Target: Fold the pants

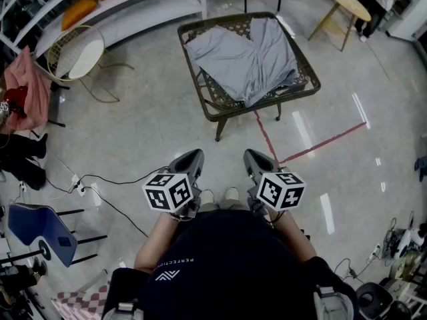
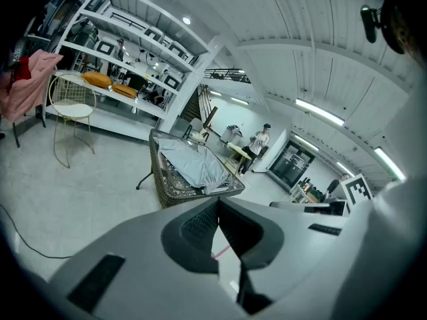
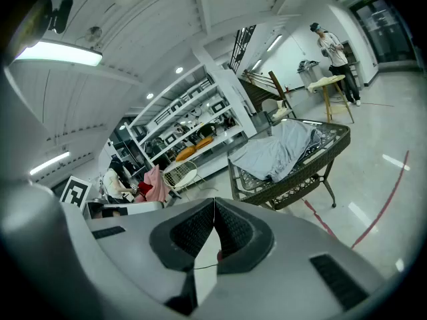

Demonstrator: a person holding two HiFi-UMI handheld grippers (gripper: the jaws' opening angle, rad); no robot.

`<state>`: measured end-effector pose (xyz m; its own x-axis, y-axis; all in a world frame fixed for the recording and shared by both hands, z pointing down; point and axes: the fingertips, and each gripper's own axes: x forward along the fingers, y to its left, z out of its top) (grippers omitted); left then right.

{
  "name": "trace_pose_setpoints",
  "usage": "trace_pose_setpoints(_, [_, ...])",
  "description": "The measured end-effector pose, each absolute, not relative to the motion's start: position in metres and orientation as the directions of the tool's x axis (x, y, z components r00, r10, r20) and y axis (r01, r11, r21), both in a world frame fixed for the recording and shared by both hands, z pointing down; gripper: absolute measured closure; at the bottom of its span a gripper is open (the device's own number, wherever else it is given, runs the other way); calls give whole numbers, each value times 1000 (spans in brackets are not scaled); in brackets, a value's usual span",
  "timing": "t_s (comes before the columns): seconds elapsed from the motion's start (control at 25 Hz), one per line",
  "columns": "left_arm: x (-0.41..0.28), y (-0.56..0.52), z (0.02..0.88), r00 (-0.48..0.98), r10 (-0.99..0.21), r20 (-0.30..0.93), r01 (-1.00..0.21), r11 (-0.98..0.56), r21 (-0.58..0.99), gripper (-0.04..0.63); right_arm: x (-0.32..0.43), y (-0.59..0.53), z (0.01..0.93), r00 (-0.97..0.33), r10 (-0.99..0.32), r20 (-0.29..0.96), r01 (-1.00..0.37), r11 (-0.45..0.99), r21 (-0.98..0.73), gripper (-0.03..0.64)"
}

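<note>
I see bare grey floor open straight ahead, up to the dark square wicker table; crumpled grey pants cover its top. Round white wire chair well left, light wooden stool far right, thin black cable on floor left.

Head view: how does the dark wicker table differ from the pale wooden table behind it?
The wicker table is dark, woven and squarish with a raised rim; the wooden table is pale, smooth and oblong. The wicker table carries the grey pants, unfolded; the wooden table holds no clothing. The wicker table stands mid-view, the wooden table at the top right edge. Both stand on the pale floor.
</note>
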<state>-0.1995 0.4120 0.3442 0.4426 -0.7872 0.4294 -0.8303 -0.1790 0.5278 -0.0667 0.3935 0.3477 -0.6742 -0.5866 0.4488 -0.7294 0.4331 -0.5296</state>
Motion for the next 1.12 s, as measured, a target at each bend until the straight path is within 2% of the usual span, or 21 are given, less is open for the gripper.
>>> trace_pose_setpoints(0.56, [-187,409,346,444,-789,426,-831,-184,525,588,-60,379,338,-694,-606,389,-689,402,-603,581])
trace_pose_setpoints(1.12, [-167,395,344,423,-805,416,-846,-187,499,588,-50,361,349,-731,-534,424,-671,452,-588,581])
